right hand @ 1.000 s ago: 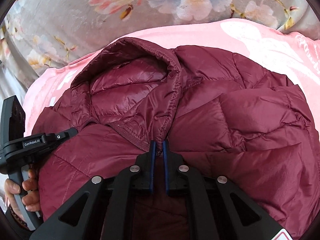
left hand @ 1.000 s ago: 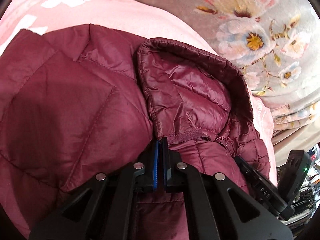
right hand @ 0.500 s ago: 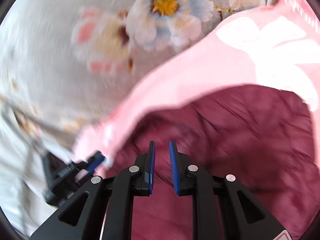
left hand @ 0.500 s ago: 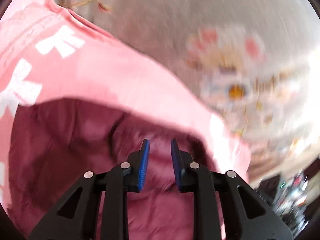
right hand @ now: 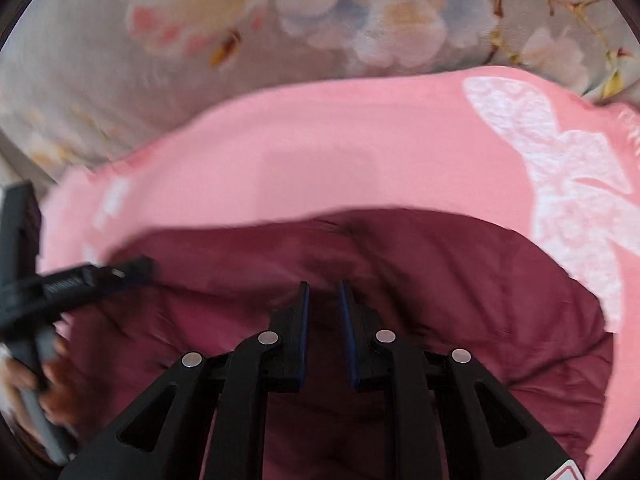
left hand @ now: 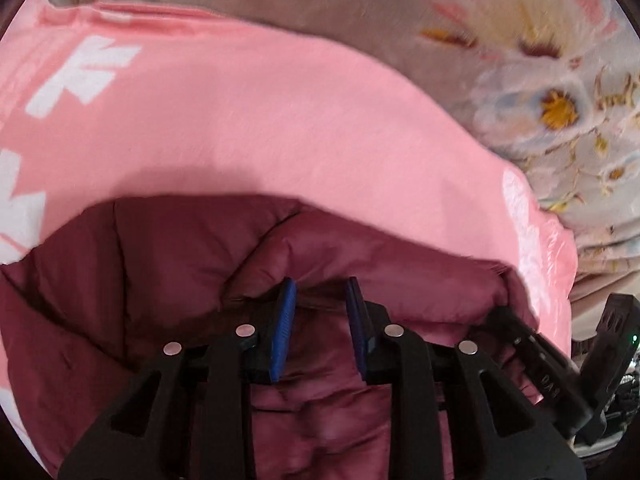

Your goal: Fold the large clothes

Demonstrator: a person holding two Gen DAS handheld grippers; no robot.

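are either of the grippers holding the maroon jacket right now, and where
Neither. The left gripper and right gripper, jaws just parted, stand open above the maroon puffer jacket's folded edge.

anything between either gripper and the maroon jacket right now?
Nothing visible. The left hand-held gripper and right hand-held gripper both sit right over the maroon puffer jacket, jaws parted, with only jacket fabric seen in the gaps. The pink blanket lies beyond and beneath the jacket.

We note a grey floral bedspread under a pink blanket; soft, even light.
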